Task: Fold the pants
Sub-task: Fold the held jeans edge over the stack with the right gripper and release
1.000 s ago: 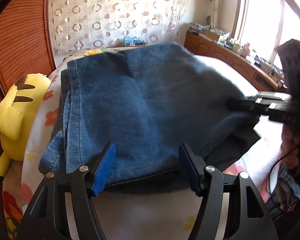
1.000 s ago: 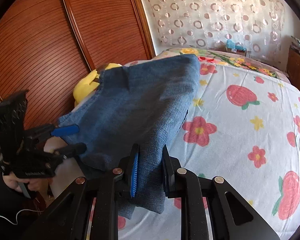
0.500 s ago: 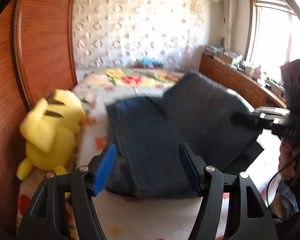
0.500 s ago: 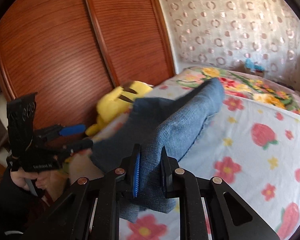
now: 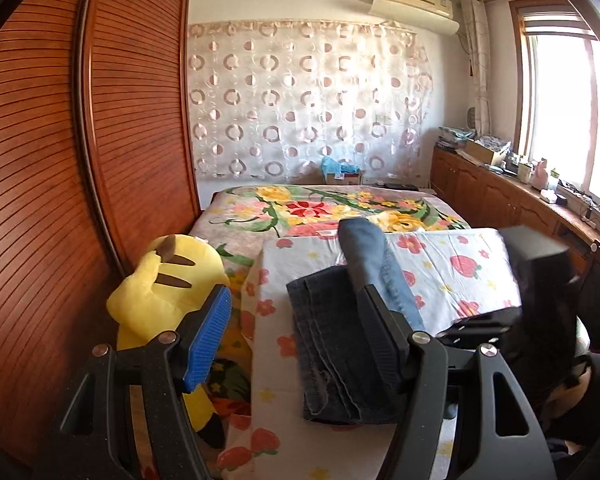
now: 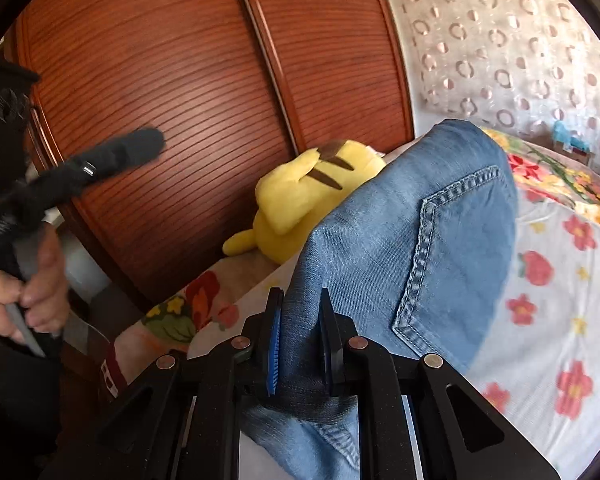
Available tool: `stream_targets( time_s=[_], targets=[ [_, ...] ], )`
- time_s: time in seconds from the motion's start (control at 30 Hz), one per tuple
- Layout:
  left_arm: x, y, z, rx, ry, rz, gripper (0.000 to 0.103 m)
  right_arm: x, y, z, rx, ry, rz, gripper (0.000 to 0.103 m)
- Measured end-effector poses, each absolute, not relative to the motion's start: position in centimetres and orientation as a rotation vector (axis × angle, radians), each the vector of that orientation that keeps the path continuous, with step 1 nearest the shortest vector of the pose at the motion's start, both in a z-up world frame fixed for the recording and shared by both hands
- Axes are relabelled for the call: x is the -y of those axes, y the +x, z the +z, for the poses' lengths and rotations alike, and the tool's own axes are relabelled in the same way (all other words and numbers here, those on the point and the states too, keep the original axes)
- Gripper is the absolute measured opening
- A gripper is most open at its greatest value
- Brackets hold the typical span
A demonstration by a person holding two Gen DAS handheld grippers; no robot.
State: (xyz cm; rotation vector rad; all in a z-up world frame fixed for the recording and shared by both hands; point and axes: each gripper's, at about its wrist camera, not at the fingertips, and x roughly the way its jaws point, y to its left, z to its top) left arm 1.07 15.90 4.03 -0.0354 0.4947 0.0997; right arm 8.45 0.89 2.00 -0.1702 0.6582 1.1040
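Observation:
Blue jeans (image 5: 332, 344) lie folded in a narrow pile on the strawberry-print sheet (image 5: 460, 276). One part of them arches up off the bed (image 5: 364, 244). My left gripper (image 5: 296, 332) hangs open above the pile's near end, with nothing between its pads. In the right wrist view my right gripper (image 6: 300, 340) is shut on a thick fold of the jeans (image 6: 420, 240), whose back pocket faces the camera. A blurred finger (image 6: 116, 152) of the left gripper shows at the left, held by a hand (image 6: 40, 288). The right gripper's black body (image 5: 536, 272) shows at the right edge of the left wrist view.
A yellow plush toy (image 5: 168, 288) sits between the bed and the slatted wooden wardrobe doors (image 5: 60, 160). A flowered blanket (image 5: 320, 208) covers the bed's far end. A wooden sideboard (image 5: 500, 200) with small items runs under the window on the right.
My left gripper has risen and drawn back from the jeans, still open. My right gripper has carried its fold leftward, so the wide spread of denim is now a narrow pile.

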Motion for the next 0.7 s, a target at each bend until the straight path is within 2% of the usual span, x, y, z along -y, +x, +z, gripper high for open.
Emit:
stream_targets(
  time_s=[0.27, 0.47, 0.57, 0.63, 0.7],
  targets=[
    [-16.6, 0.8, 3.5, -0.49, -0.058, 0.12, 0.067, -3.6, 10.9, -1.6, -0.795, -0.159, 1.141, 0.016],
    [-16.9, 1.1, 3.3, -0.498, -0.07, 0.125, 0.067, -4.9, 10.9, -1.5, -0.775, -0.189, 1.108, 0.016],
    [-16.9, 1.2, 3.1, -0.5, -0.072, 0.122, 0.067, -4.9, 9.6, -0.3, -0.741, -0.219, 1.098, 0.026],
    [-16.8, 1.4, 2.9, -0.507, -0.07, 0.119, 0.067, -4.4, 8.6, 0.9, -0.706, -0.23, 1.089, 0.039],
    [-16.4, 1.6, 2.6, -0.514, -0.066, 0.109, 0.067, -3.4, 8.2, 2.1, -0.666, -0.233, 1.079, 0.04]
  ],
)
